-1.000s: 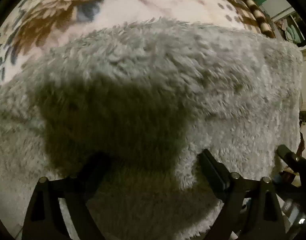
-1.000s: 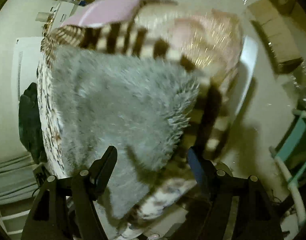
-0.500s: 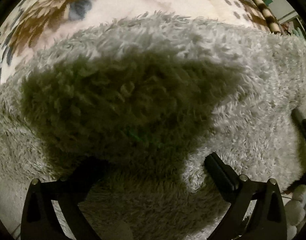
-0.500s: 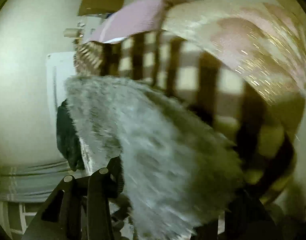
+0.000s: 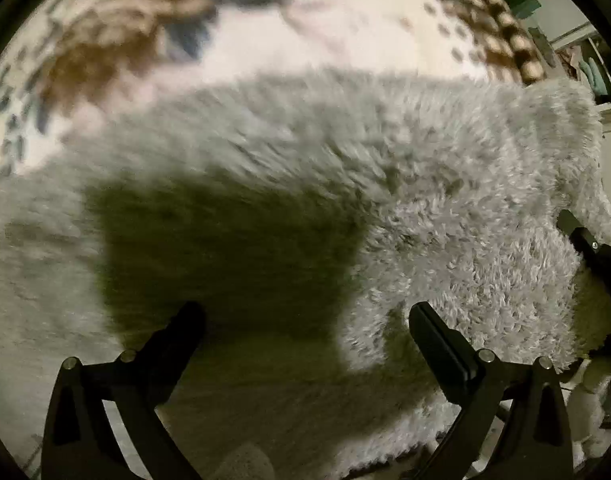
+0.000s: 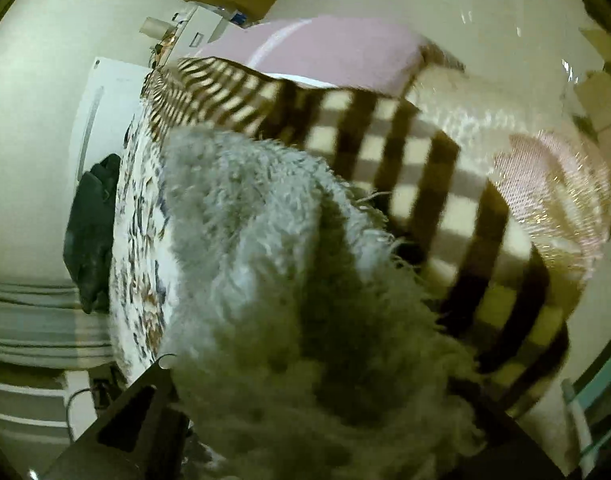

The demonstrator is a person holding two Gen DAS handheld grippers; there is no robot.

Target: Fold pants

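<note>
On a patterned blanket (image 5: 345, 40) lie the fluffy grey pants (image 5: 425, 200); our left gripper (image 5: 305, 320) gapes wide above them, while our right gripper (image 6: 317, 412) has just been closing, fabric bunched between its jaws.

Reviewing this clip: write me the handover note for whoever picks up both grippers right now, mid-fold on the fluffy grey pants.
Left gripper: open wide, pointing down over the grey fluffy pants, nothing between its jaws.
Right gripper: jaws have just been closing on a bunched edge of the pants, which fills the gap between them; fingertips are buried in the pile.
Pants lie on the patterned blanket covering the bed, near its striped border.
Done: right side gathered and gripped.
Left: carry that edge over, lay it flat, finish the fold.
</note>
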